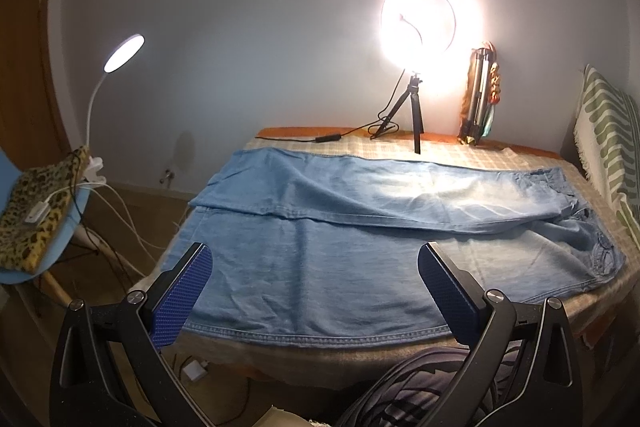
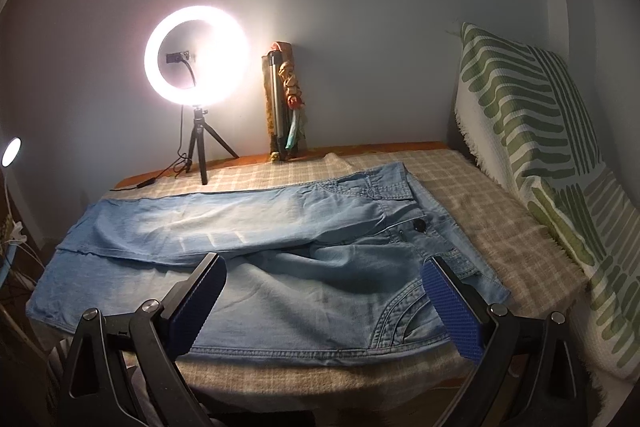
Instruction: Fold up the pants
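Pants (image 1: 360, 239), one light blue denim pair, lie flat across a table (image 2: 500, 227) covered by a checked cloth, waistband to the right, far leg overlapping the near one. Left claw (image 1: 314, 291) hovers wide open above the near leg, holding nothing. Right claw (image 2: 324, 301) hovers wide open above the hip area, also empty. One lit ring light (image 2: 196, 61) on a tripod stands at the far edge by a pale wall. One desk lamp (image 1: 124, 53) glows at left. One green-striped cushion (image 2: 540, 155) leans at right.

Lit ring light (image 2: 196, 61) on tripod — beside it, a striped cushion (image 2: 532, 147).
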Demonstrator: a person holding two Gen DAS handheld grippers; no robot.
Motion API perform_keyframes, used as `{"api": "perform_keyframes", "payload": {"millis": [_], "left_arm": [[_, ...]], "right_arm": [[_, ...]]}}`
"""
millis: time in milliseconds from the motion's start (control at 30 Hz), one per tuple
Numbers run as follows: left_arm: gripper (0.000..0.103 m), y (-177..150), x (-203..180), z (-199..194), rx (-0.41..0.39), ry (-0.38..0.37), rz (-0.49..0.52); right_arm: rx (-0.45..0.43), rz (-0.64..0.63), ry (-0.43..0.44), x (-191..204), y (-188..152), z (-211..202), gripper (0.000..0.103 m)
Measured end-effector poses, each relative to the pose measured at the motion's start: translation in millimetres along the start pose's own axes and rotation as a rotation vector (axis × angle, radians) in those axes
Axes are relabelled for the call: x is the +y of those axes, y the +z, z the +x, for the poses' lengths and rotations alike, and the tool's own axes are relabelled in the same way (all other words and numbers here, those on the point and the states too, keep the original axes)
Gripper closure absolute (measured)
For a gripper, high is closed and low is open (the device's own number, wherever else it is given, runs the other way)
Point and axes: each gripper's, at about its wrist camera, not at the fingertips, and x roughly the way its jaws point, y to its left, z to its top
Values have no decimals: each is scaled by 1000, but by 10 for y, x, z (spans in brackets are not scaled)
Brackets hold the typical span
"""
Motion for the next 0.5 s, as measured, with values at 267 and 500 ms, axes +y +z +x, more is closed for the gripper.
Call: {"api": "perform_keyframes", "payload": {"millis": [267,500], "left_arm": [[1,108,48,191,24,15,-1],[1,199,84,375,52,21,0]], "right_arm": [[2,-15,-24,50,154,142,3],[8,-35,-25,105,280,289,3]]}}
